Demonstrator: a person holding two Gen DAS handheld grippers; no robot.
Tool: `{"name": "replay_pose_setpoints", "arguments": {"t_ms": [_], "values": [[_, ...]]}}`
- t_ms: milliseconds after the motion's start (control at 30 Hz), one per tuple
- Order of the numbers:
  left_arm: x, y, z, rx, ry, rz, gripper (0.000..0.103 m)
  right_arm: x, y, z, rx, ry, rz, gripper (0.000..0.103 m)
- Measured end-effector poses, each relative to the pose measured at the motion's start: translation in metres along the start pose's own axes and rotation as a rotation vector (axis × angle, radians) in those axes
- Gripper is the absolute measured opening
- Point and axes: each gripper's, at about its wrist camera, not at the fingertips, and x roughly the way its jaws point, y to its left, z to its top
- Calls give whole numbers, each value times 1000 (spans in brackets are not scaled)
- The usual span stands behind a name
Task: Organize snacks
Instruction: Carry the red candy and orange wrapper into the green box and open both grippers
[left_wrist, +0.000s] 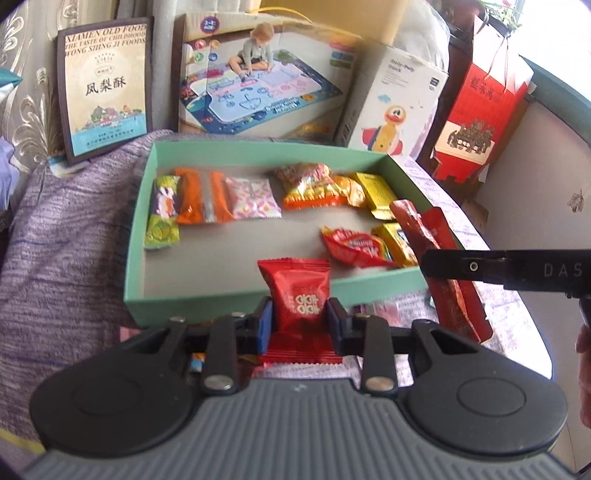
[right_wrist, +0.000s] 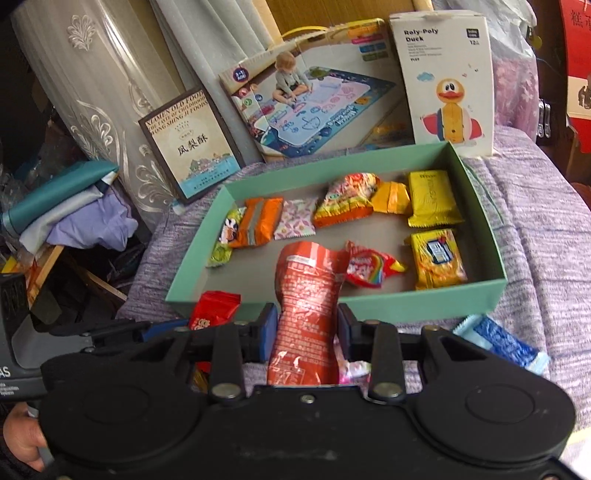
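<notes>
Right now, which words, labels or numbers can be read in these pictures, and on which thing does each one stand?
"Roly-Poly Duck", "12": white duck box.
"XIAMEN OLD FOOD / THE TASTE OF CHILDHOOD / WONG SHING JI FOODS", "凤梨酥": pastry box.
"DAS": right gripper, on its side.
Play mat box, red box and the snack wrappers in the green tray: too small or blurred.

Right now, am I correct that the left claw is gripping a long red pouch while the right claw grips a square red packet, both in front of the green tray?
Not quite, they are swapped. The left claw grips the square red packet, as the left wrist view shows; the right claw grips the long red pouch. Both are in front of the green tray.
</notes>
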Motion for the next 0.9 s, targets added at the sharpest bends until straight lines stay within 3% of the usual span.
{"name": "replay_pose_setpoints", "arguments": {"t_ms": [167, 300, 467, 733, 767, 800, 833, 867, 900], "values": [[18, 18, 37, -26, -12, 33, 30, 40, 10, 42, 11, -1, 36, 33], [39, 32, 52, -45, 3, 56, 30, 76, 12, 54, 10, 25, 36, 34], [67, 45, 58, -63, 38, 67, 30, 118, 8, 55, 37, 66, 25, 34], [99, 45, 55, -58, 81, 60, 31, 146, -4, 53, 53, 93, 1, 38], [102, 43, 55, -52, 79, 64, 35, 146, -5, 53, 57, 91, -9, 39], [104, 42, 55, -45, 78, 68, 52, 144, -7, 54, 67, 91, -3, 41], [104, 40, 55, -40, 76, 80, 75, 143, -7, 54, 73, 89, 5, 53], [102, 38, 54, -34, 64, 99, 84, 140, -7, 55, 70, 79, 5, 70], [100, 37, 53, -27, 50, 111, 94, 137, -5, 55, 59, 64, -3, 77]]}}
